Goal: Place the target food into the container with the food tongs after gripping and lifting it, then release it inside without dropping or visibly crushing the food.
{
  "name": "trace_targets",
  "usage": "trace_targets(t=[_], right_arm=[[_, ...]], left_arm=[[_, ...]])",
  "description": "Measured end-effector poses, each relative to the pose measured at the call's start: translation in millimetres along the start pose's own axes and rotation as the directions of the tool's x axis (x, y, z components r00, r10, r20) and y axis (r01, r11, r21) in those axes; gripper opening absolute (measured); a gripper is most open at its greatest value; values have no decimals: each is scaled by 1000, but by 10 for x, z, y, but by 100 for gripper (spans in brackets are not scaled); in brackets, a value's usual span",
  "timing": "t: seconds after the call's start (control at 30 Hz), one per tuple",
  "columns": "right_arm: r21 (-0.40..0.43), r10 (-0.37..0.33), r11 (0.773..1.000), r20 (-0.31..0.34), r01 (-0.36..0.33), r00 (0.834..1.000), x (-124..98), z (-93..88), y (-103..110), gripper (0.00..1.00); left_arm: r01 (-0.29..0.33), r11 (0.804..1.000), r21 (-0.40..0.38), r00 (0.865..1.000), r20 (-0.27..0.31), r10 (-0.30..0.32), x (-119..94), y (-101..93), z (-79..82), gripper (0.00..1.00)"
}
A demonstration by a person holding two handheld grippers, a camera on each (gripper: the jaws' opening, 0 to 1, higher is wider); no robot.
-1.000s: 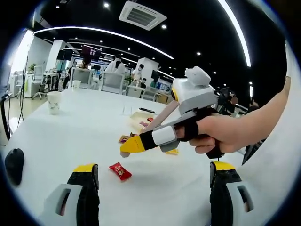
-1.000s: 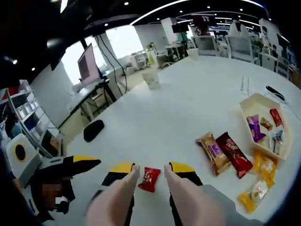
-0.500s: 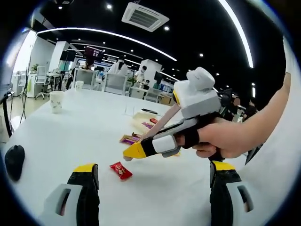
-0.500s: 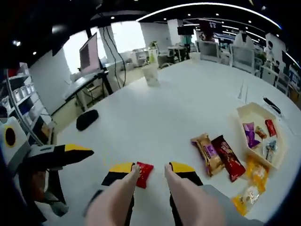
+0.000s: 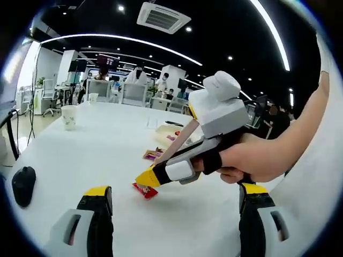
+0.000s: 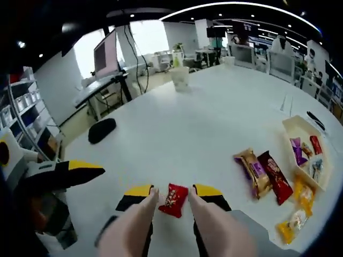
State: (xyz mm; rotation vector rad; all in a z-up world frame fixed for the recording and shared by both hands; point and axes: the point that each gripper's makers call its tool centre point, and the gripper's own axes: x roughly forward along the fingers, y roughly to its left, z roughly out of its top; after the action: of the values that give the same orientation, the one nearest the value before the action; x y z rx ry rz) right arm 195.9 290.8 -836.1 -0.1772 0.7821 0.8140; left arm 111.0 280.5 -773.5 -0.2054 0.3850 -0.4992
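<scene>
A small red-wrapped candy (image 6: pixel 174 199) lies on the white table (image 6: pixel 203 123), between the two beige arms of the food tongs (image 6: pixel 151 206) that run along my right gripper's jaws. My right gripper (image 6: pixel 172 191) is open, with the tong tips close on either side of the wrapper. In the left gripper view a hand holds that right gripper (image 5: pixel 153 176) with its tip down at the red candy (image 5: pixel 146 190). My left gripper (image 5: pixel 176 190) is open and holds nothing. The beige container (image 6: pixel 296 124) with several wrapped sweets stands at the far right.
Gold and dark red snack packs (image 6: pixel 265 172) and yellow packets (image 6: pixel 297 211) lie beside the container. A black mouse (image 6: pixel 102 130) and a paper cup (image 6: pixel 179 77) sit farther along the table. My left gripper's yellow-tipped jaw (image 6: pixel 80 168) comes in from the left. Office desks and people stand behind.
The right gripper came down and shifted so the red candy, earlier off by one tong arm, now sits centred between the tong tips. Its jaw gap looks the same.
</scene>
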Motion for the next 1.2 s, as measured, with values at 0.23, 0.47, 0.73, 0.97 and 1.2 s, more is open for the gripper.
trace_targets(t=[0.23,0.47,0.73,0.97,1.2], right_arm=[[65,-12,998,-26,14,1000,36,0,-74,28],[151,-19,988,-37,25,999,62,-32,-82,28],[115,-39,992,-64,46,997,82,-77,-103,28],[-56,-44,998,-64,41,997,76,-108,-19,28],[-77,19,997,-71,-25,997,71,-110,-93,24]], left_arm=[[-14,1000,3,1000,11,14,-14,32,39,99],[-13,1000,4,1000,9,13,8,32,38,99],[-17,1000,-5,1000,14,18,18,88,46,99],[-16,1000,-4,1000,10,16,78,76,46,98],[-7,1000,-15,1000,17,7,74,37,13,98]])
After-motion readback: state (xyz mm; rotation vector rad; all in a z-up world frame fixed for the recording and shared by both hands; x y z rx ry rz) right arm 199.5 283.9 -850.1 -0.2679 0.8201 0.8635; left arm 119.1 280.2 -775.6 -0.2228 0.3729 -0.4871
